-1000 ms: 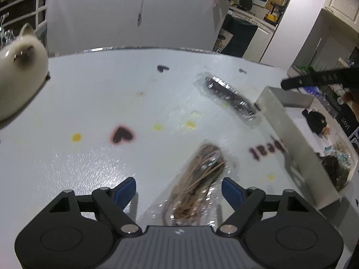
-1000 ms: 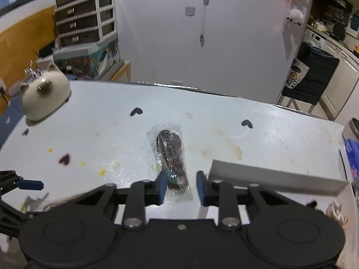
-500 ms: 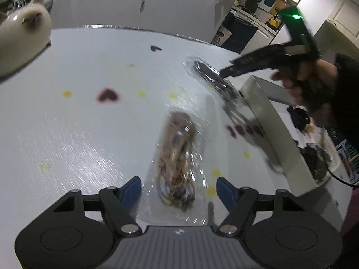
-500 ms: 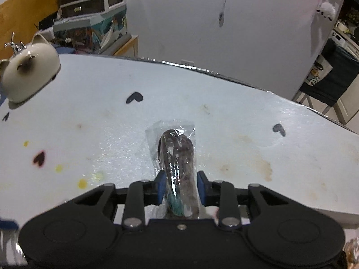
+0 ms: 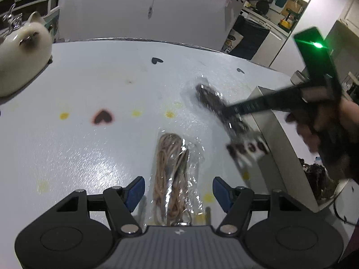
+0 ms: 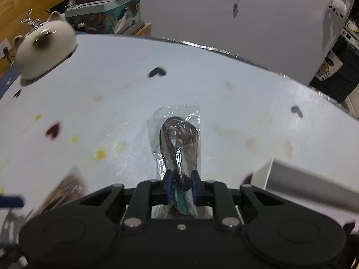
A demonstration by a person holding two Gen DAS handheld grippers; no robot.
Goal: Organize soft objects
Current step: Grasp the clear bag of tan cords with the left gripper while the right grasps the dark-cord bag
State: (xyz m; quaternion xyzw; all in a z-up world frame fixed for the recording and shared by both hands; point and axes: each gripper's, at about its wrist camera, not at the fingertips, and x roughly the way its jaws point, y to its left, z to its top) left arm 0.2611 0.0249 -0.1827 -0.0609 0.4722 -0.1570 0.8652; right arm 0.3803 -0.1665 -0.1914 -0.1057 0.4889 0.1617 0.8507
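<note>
Right gripper [image 6: 181, 185]: jaws clenched on the near end of a clear packet of dark cord [image 6: 179, 143], which lies on the white bench [image 6: 224, 116]. Left gripper [image 5: 178, 189]: jaws released, astride a packet of tan cord [image 5: 171, 170], pads clear. White bin [image 5: 278, 134] to the right.

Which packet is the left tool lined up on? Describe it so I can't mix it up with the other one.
On the white table, just ahead of the left tool and between its open fingers, lies a clear plastic packet of tan cords. The other packet, nearer the grey box, holds dark brown cords and is clamped in the right tool.
</note>
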